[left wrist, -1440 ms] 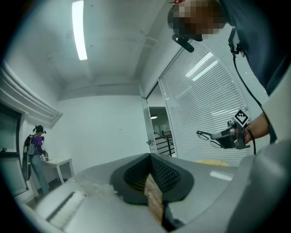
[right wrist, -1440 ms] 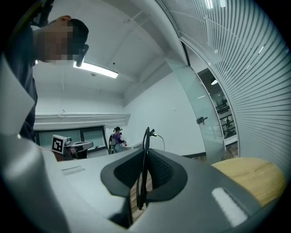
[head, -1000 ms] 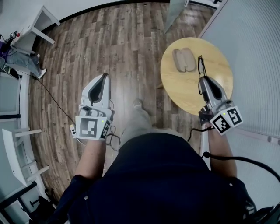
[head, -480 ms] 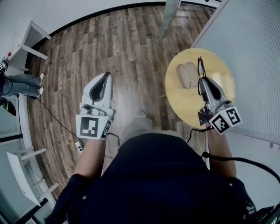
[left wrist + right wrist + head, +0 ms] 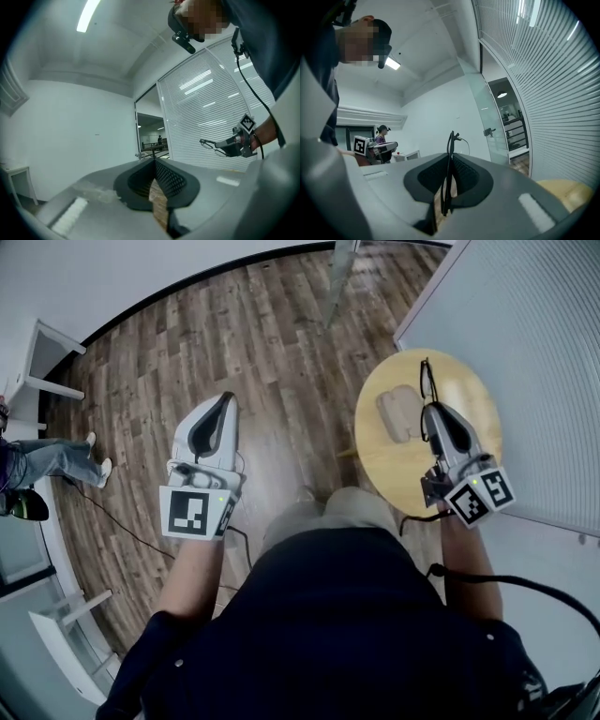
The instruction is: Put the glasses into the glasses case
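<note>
A pair of black-framed glasses stands clamped between the jaws of my right gripper, above the round wooden table. In the right gripper view the glasses rise upright from the shut jaws. The tan glasses case lies open on the table, just left of that gripper's tip. My left gripper hovers over the wooden floor, well left of the table, its jaws together with nothing between them. The left gripper view shows the right gripper and the glasses far off.
A wall of white blinds runs close along the table's right side. A glass door frame stands beyond. White furniture and a person's legs are at the far left. A cable trails over the floor.
Both grippers have travelled forward with the person. The right one now reaches beside the case, with the glasses past it over the table's far part. The left stays over the floor.
</note>
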Available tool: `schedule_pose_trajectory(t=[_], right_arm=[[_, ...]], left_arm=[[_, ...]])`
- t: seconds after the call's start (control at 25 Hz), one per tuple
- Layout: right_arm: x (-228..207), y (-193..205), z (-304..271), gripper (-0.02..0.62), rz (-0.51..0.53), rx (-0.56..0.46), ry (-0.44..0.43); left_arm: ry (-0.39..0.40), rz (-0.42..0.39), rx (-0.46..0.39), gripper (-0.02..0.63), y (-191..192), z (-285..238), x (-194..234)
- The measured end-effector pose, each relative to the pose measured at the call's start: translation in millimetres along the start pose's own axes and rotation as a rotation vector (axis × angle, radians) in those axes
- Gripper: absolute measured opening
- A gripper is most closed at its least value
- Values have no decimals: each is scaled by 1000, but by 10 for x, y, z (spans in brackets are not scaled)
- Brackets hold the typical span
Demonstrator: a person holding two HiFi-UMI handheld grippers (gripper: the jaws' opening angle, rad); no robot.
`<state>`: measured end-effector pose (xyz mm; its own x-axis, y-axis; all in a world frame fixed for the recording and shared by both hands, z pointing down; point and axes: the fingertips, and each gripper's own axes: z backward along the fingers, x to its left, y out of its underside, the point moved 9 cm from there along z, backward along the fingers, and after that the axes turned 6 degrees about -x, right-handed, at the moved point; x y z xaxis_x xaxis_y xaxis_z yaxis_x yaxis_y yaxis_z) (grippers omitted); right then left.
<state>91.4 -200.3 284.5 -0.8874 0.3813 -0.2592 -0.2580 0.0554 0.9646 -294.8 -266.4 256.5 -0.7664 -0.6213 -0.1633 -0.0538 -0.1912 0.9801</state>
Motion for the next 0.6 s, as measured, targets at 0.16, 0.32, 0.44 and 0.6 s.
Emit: schedule_pose_trajectory(t=[0.16, 0.32, 0.44, 0.6], right_arm=[[-123, -30, -89, 34, 11, 0, 25], [-293, -6, -93, 34, 20, 23, 38], [-435, 26, -60, 34, 7, 36, 43], [-560, 16, -69, 34, 6, 42, 47]], left_arm=[[22, 7, -21, 0, -42, -200, -13], [22, 13, -28, 0, -76, -271, -54], [6, 9, -21, 0, -68, -319, -62], [-8, 1, -28, 1, -100, -437, -59]])
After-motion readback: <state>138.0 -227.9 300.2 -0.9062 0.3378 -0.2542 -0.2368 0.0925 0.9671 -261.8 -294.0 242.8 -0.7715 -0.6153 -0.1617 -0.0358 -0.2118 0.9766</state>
